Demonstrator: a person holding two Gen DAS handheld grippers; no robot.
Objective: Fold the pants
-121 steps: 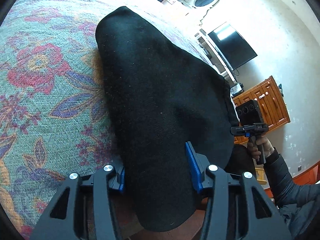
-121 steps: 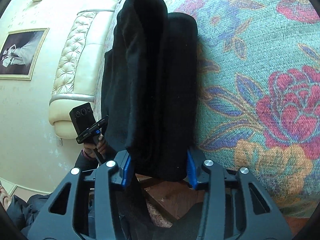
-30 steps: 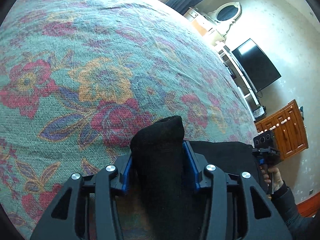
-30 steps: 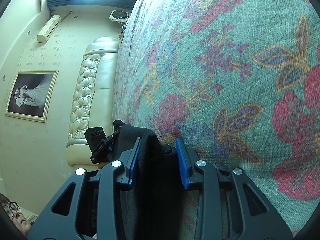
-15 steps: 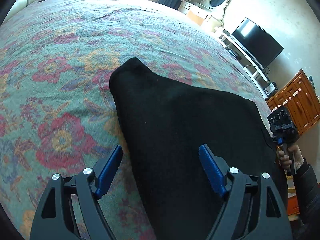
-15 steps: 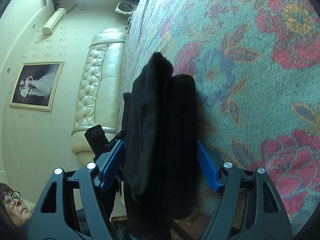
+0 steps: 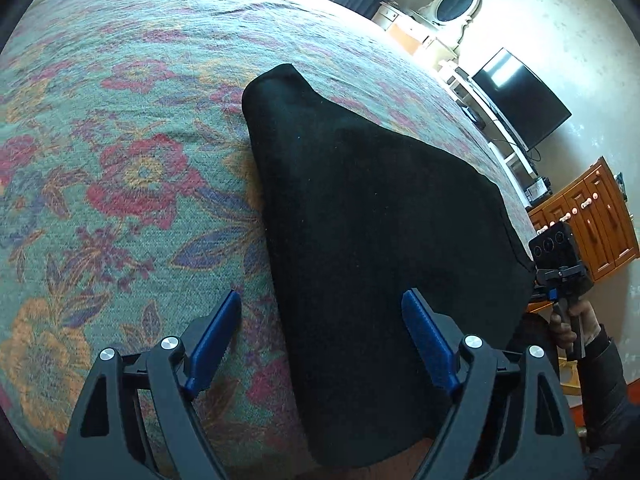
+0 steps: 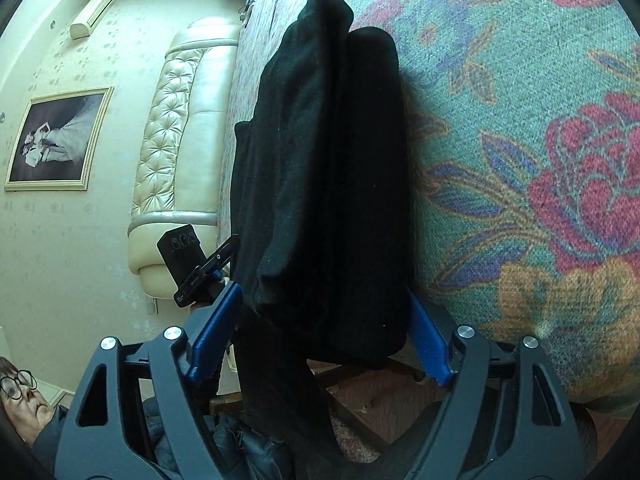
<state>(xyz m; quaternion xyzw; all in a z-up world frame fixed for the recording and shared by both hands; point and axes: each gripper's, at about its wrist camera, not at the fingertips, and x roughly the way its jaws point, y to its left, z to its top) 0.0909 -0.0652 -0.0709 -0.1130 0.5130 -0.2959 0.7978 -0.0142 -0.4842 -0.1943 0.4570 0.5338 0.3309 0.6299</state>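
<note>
Two tools hang over the near edge of the bed, and both stand with their jaws spread wide and nothing between the pads. The pants lie folded in a thick black bundle on the flowered bedspread, with the near end drooping over the bed's edge toward the floor.

That overhang looks like the main risk. The right wrist view shows the pants as stacked layers, with a loose strip of cloth dangling below the edge; its weight could drag the top layers off and undo the fold. A second risk is a partial pinch: if either tool closes on the upper layer alone, lifting would likely peel the stack apart rather than carry it whole. The layers also look uneven along the side, so another fold made from here may come out crooked.

The left tool points along the bundle's left margin, its left finger over bare bedspread and its right finger over the black cloth, seemingly just above it. The right tool straddles the bundle's near end, one finger on either side of the stack, close to the cloth but not gripping it. The person's right hand shows at the bundle's far corner, clasped on its handle.
</note>
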